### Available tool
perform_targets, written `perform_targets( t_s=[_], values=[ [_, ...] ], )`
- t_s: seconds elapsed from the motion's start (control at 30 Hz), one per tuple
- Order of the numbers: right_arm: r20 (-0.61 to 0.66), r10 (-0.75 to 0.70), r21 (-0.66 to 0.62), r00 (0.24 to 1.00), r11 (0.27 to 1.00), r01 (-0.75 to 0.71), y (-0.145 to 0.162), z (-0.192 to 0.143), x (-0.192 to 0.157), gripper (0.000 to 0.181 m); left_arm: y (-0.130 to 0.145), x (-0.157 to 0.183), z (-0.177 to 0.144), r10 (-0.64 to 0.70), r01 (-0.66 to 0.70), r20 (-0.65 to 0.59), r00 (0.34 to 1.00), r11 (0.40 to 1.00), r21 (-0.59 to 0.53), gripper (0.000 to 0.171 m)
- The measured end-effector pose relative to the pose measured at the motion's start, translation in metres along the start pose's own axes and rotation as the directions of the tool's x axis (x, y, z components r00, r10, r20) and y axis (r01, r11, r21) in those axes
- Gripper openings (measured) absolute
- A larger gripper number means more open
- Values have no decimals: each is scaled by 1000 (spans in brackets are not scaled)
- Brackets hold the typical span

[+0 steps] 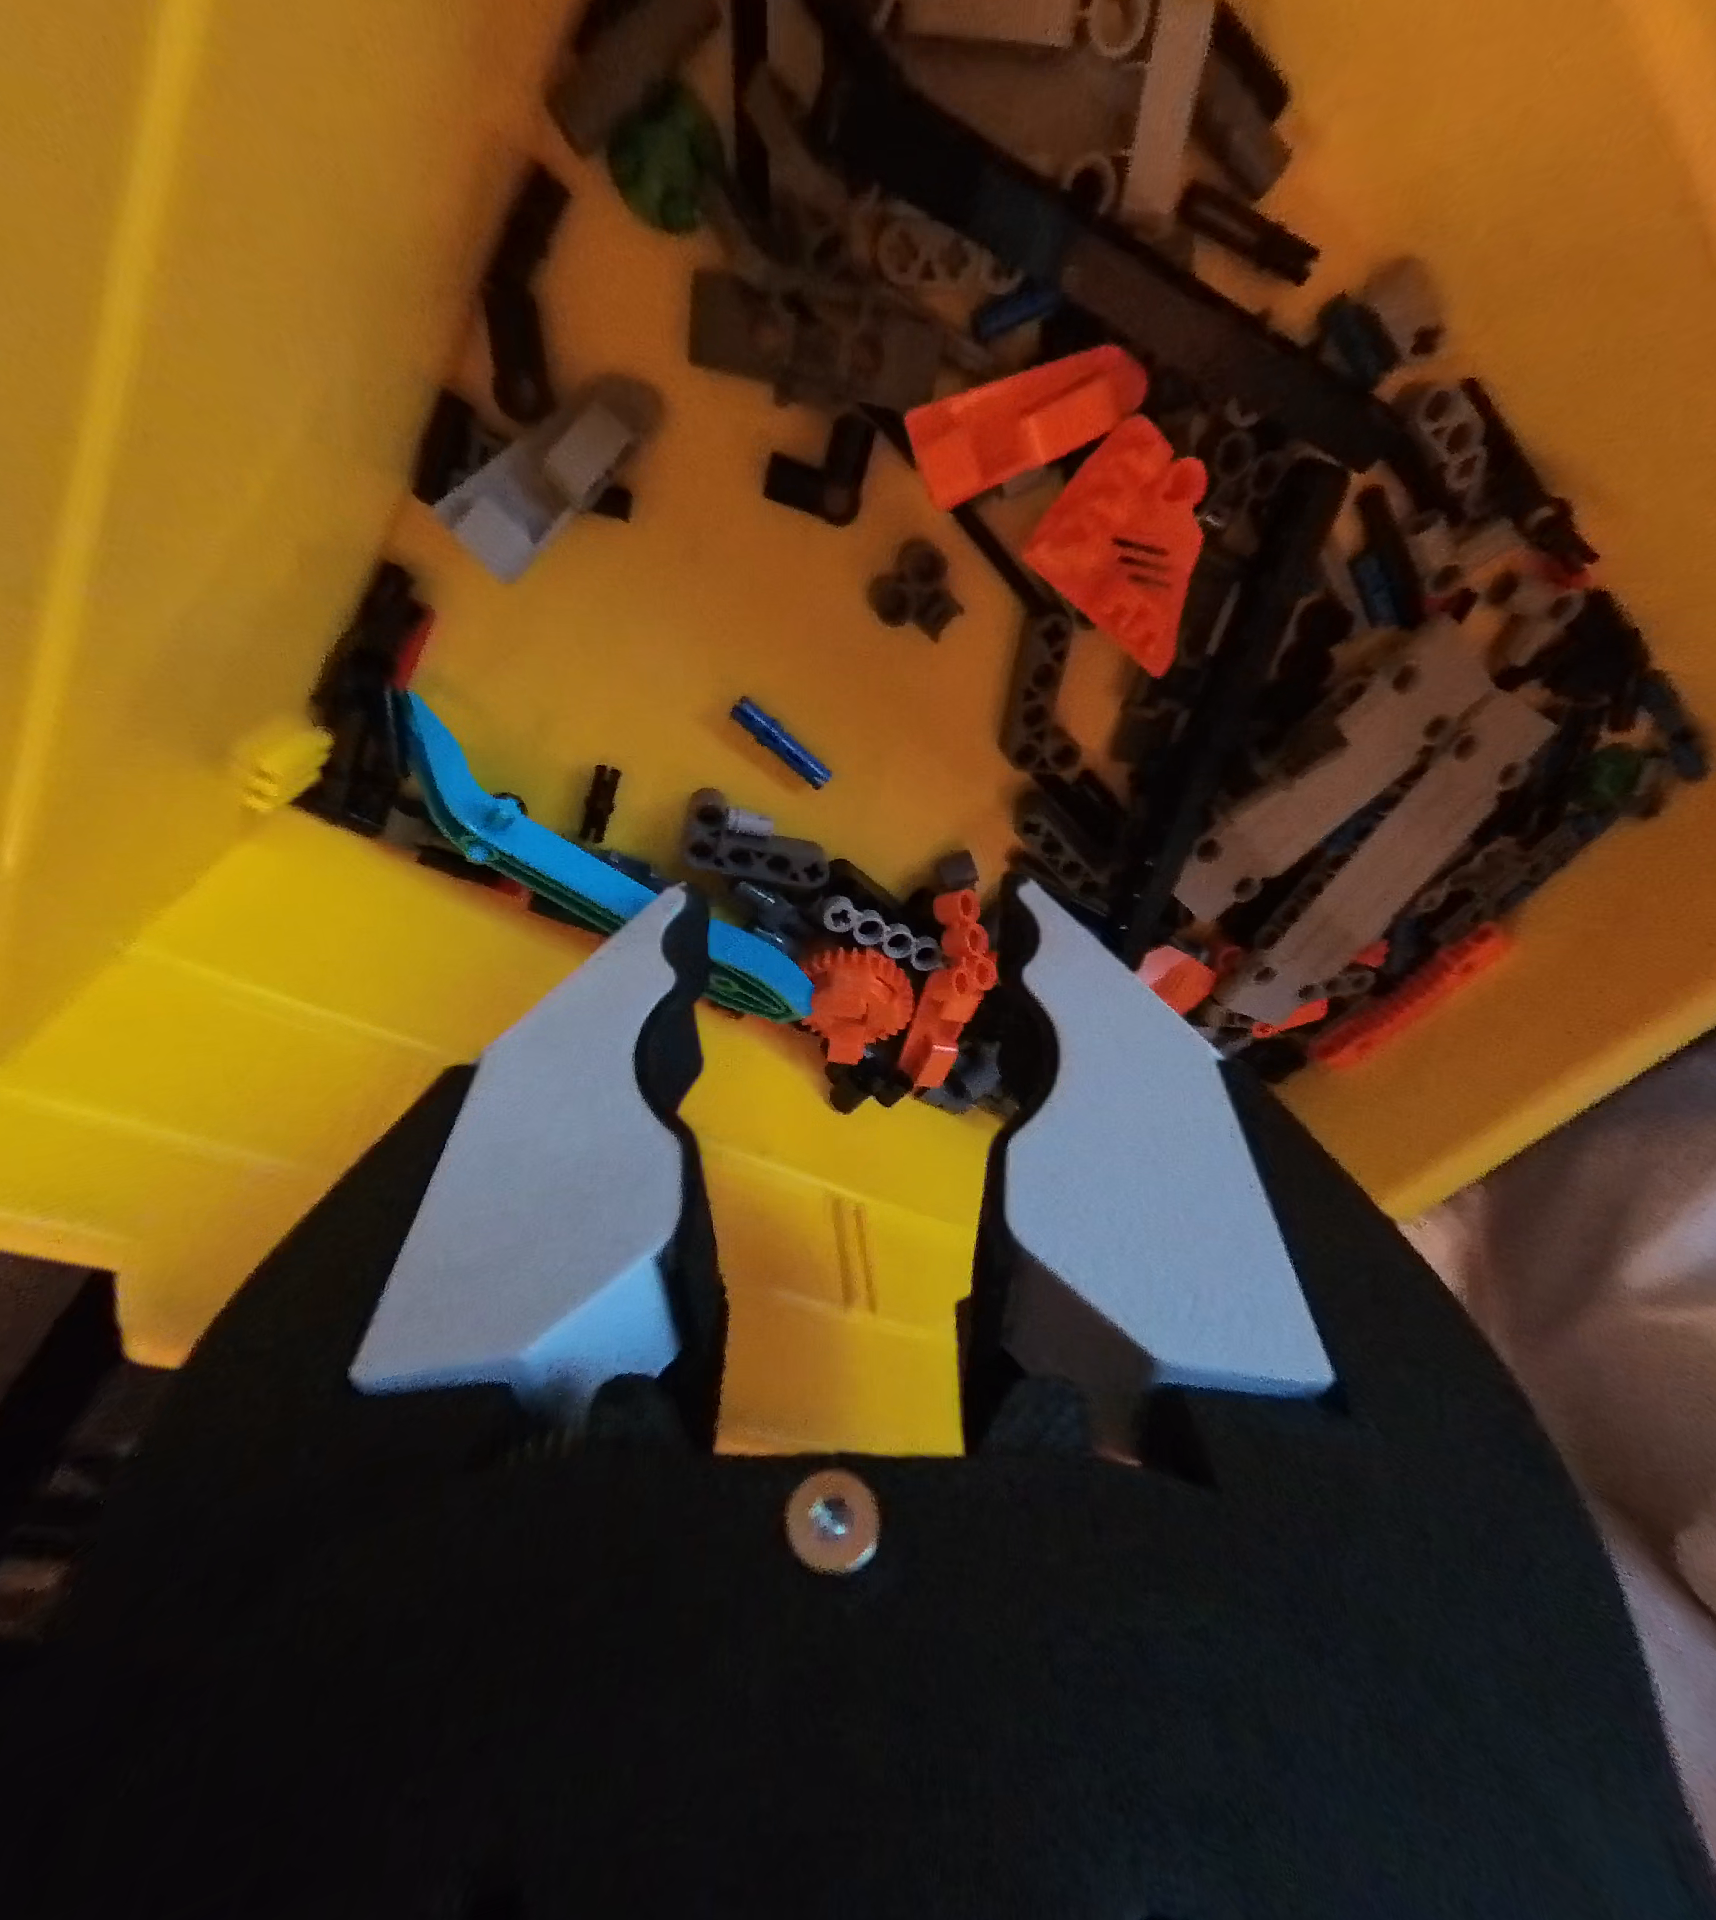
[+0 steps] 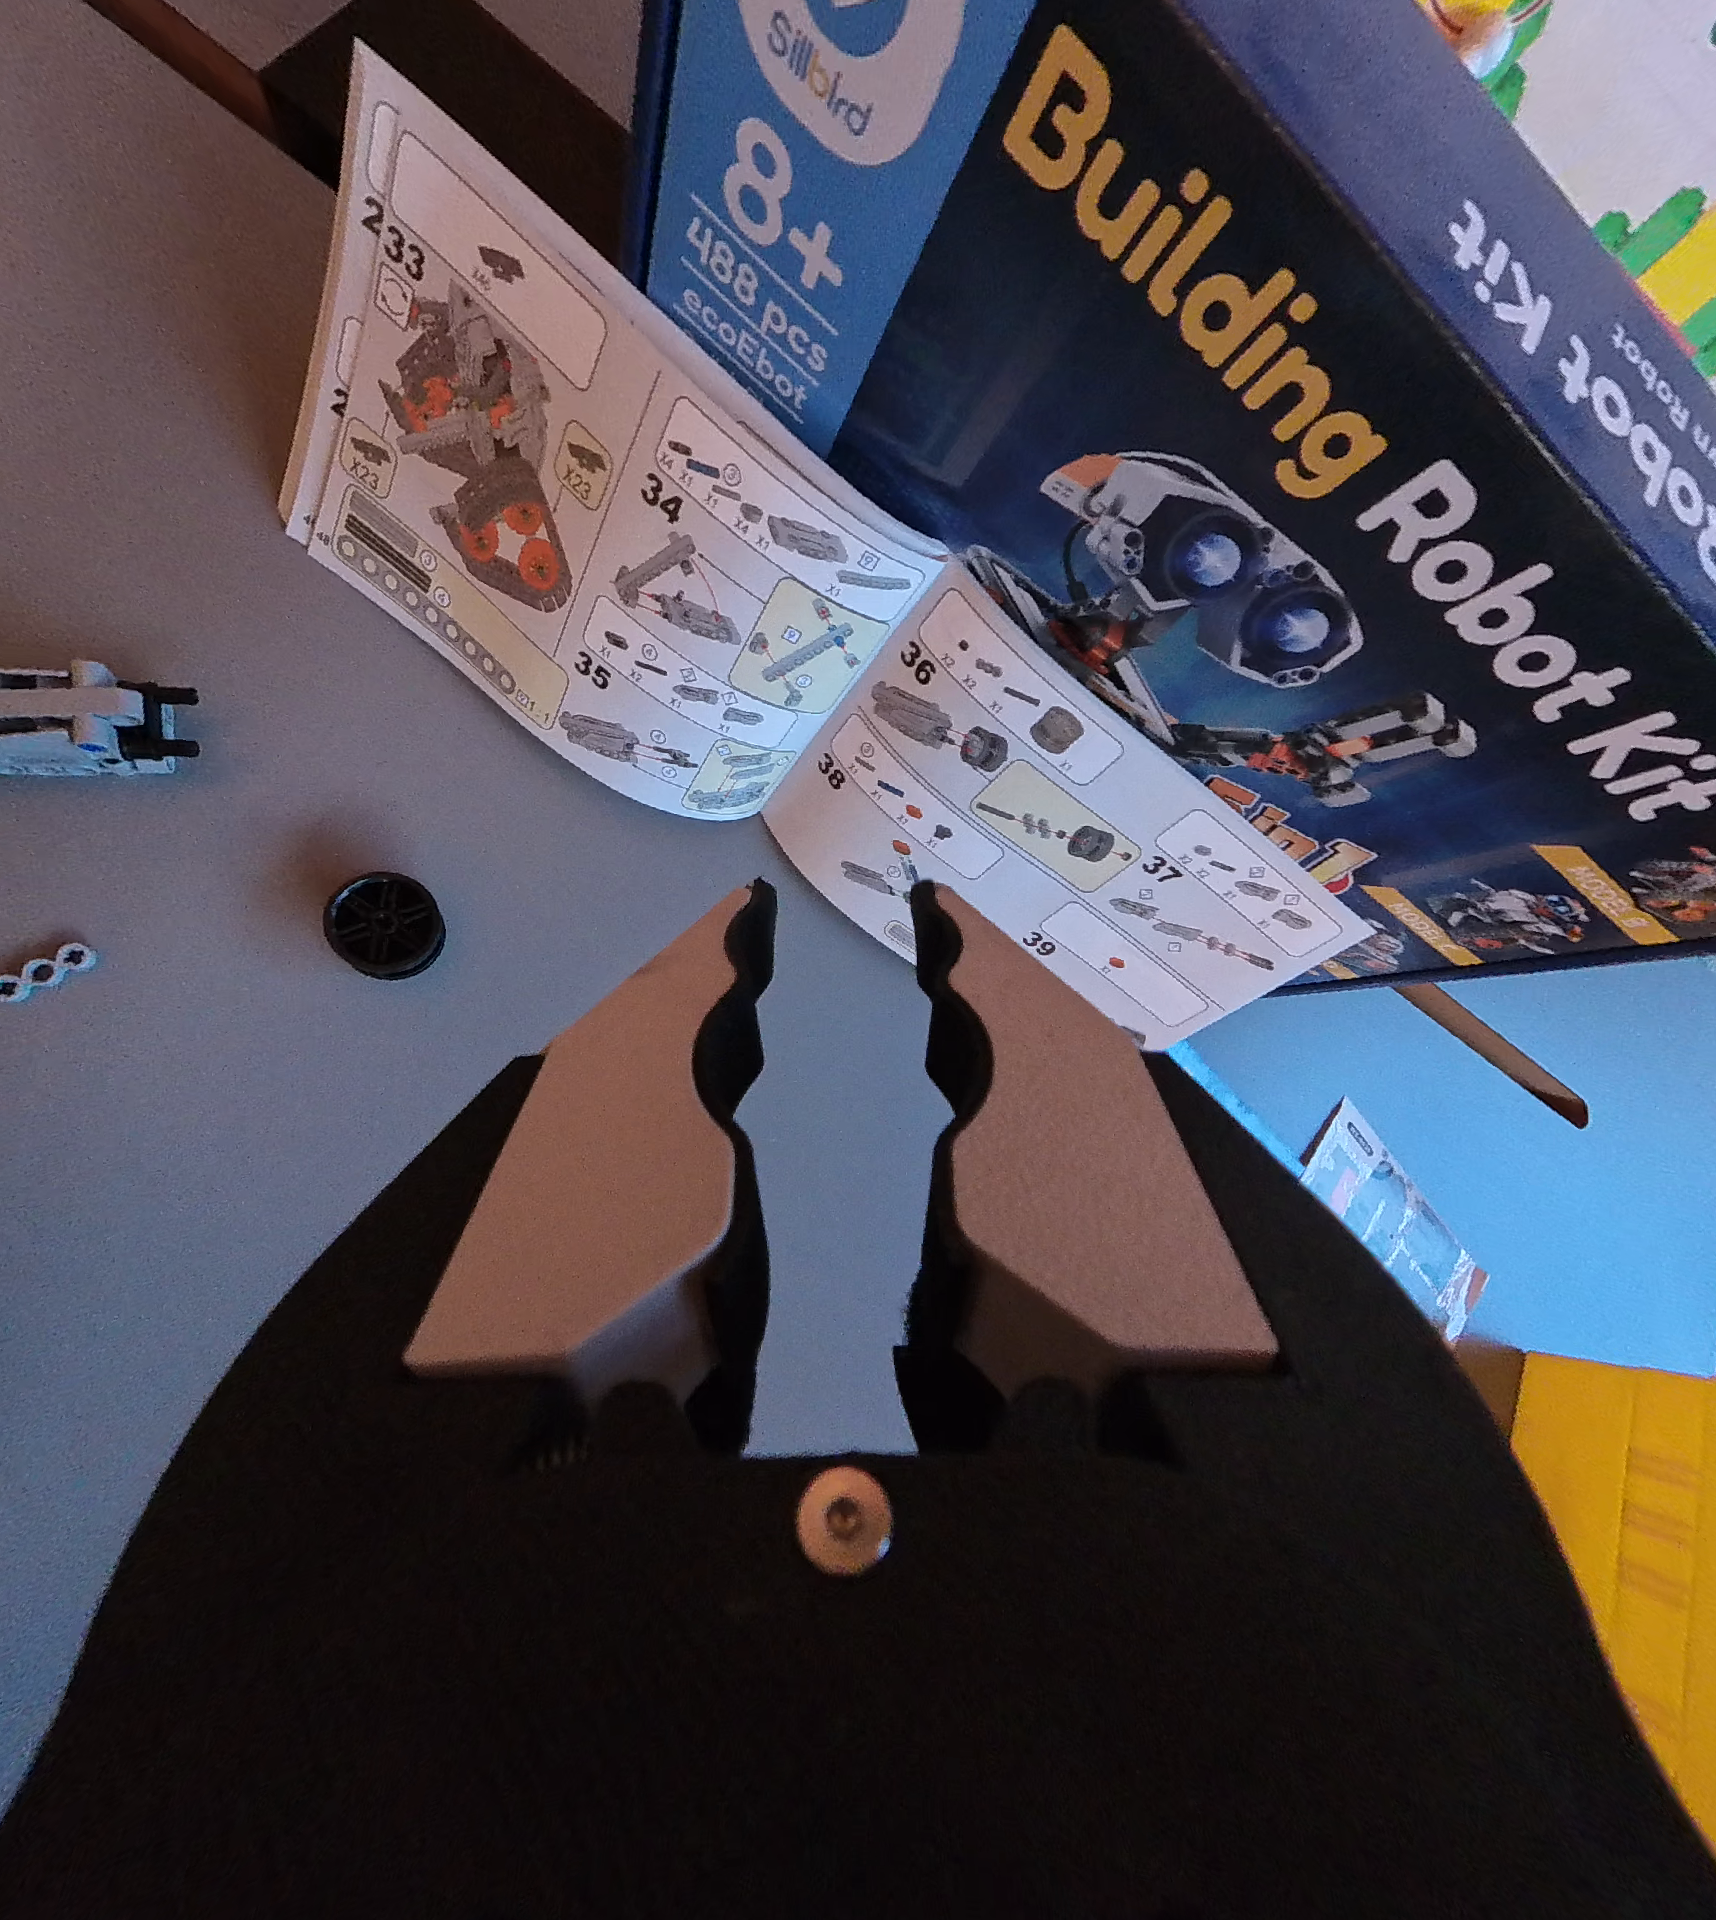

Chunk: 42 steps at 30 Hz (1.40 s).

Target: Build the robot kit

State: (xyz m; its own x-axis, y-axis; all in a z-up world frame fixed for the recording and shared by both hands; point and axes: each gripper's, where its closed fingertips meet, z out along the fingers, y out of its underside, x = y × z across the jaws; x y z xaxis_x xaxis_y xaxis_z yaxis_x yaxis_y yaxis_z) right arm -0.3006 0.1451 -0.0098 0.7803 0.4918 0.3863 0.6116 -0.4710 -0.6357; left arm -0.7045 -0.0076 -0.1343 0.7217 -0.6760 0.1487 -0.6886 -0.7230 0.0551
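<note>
My left gripper point(image 1: 849, 914) is open and empty, reaching into a yellow bin point(image 1: 158, 520) of loose building pieces. Between its fingertips lie an orange gear point(image 1: 859, 1000), a small orange connector piece point(image 1: 958, 977) and a grey beam with holes point(image 1: 885, 935). A light blue curved panel point(image 1: 521, 831) lies just left of the tips. My right gripper point(image 2: 838, 894) is open and empty above a grey table point(image 2: 158, 1195), its tips at the edge of an open instruction booklet point(image 2: 646, 582). A black wheel hub point(image 2: 384, 925) lies to its left.
In the bin lie orange panels point(image 1: 1030, 426), a blue pin point(image 1: 779, 740), grey panels point(image 1: 1353, 821) and several black beams. On the table are a white and black assembly point(image 2: 43, 719), a small white beam point(image 2: 40, 971) and a dark blue kit box point(image 2: 1301, 468). The yellow bin point(image 2: 1654, 1558) shows lower right. About 45 cm separates my left fingertips from my right. My right tips are roughly 15 cm from the black wheel hub point(image 2: 384, 925).
</note>
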Motion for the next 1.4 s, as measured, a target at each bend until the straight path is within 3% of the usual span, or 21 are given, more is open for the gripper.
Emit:
perform_targets(
  t_s=[0.1,0.27,0.47,0.63,0.8,1.07,1.27,1.4],
  values=[
    [5,-2,3,1000,1000,2,-1,1,-1,26,3,-9,8,-30,34,72,997,998,-54,51],
    [15,-11,2,1000,1000,11,-1,2,-4,26,6,-20,10,-41,57,181,983,995,-83,28],
    [23,-21,6,1000,1000,21,-3,3,-6,26,26,-15,4,-7,39,213,977,988,-147,26],
    [29,-38,0,999,999,38,-3,4,-9,26,19,-20,-7,-70,81,192,979,996,-49,13],
    [29,-44,-1,999,999,44,-5,6,-11,26,13,-18,-16,-113,109,136,984,993,38,23],
    [38,-82,-11,996,997,82,-5,8,-17,26,24,-17,12,-59,88,188,980,985,-146,31],
    [48,-92,-14,995,996,93,-6,10,-20,27,31,-23,16,99,-33,296,950,975,-221,22],
    [49,-97,-11,994,995,97,-7,10,-21,26,33,-21,15,67,-9,262,963,976,-216,15]
  ],
)
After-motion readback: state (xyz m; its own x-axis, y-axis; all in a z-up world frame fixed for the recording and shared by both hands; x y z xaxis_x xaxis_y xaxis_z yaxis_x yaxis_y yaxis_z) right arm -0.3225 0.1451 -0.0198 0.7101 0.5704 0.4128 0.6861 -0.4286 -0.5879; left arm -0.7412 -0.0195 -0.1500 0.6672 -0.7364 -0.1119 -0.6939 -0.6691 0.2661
